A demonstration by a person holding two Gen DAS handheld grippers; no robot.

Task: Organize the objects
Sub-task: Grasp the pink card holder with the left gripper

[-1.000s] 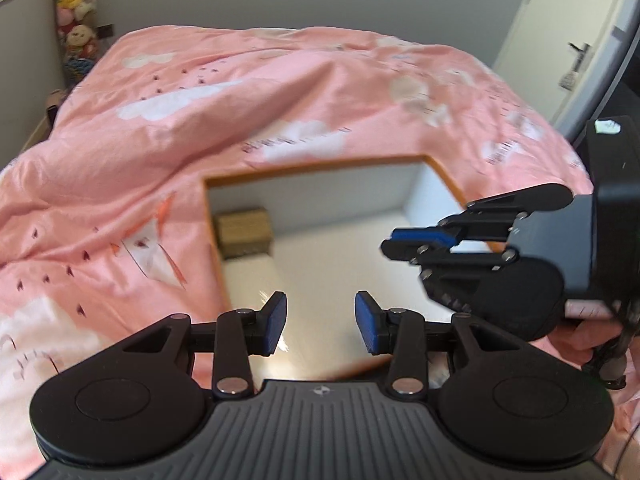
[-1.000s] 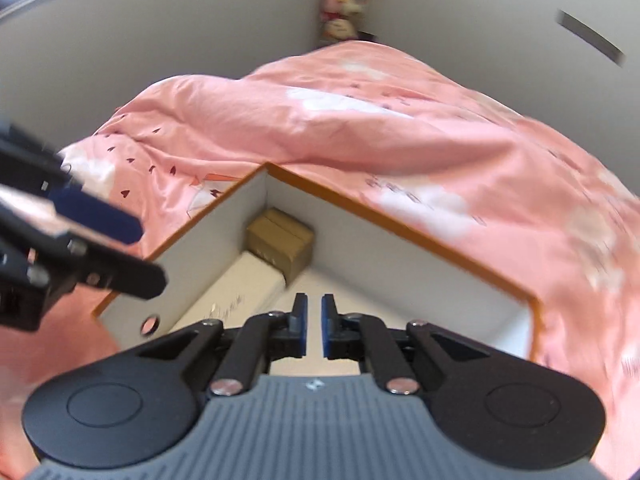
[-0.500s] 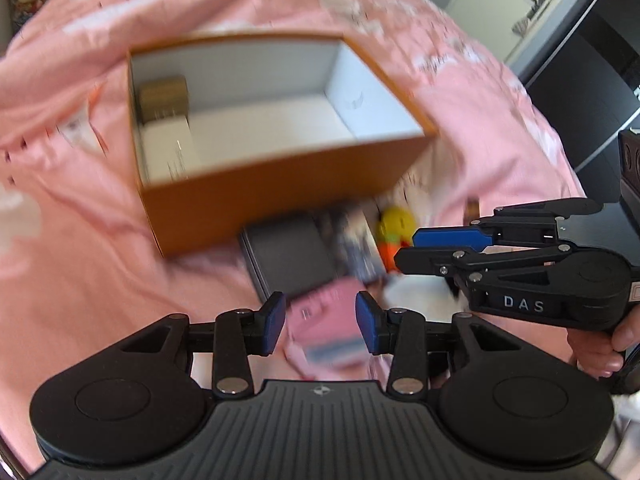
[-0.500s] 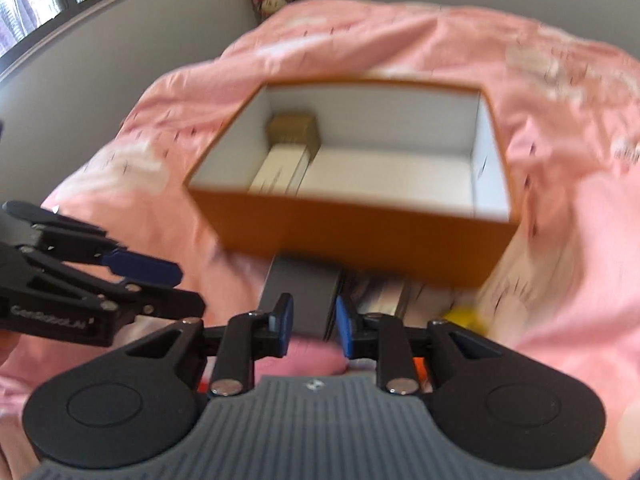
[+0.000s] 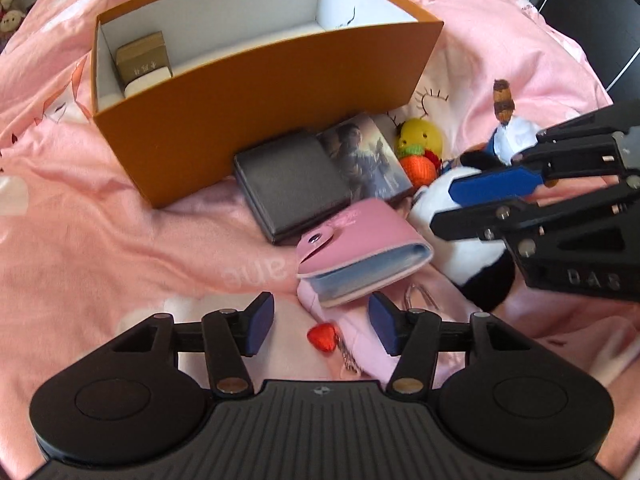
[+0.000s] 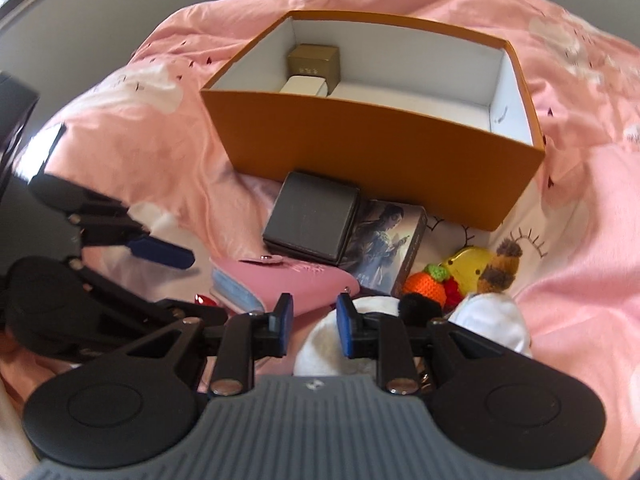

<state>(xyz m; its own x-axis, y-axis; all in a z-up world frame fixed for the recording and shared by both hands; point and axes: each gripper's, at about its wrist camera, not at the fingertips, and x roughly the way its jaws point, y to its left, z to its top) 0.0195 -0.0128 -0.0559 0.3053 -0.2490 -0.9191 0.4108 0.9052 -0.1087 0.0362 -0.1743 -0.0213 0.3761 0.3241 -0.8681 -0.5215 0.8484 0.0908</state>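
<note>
Left gripper wide open, empty, near pink snap-button card wallet: long axis left-right, page edges facing near. Right gripper half-open, empty.

A home bedroom: a pink printed duvet fills both frames, and plush toys are piled at the left view's upper-left edge.

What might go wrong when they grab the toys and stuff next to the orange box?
The left hand-held gripper hangs open over the pink card holder, whose flap is unsnapped, so it may flop open. The right hand-held gripper is close beside it; they might bump. The panda plush could roll.
</note>
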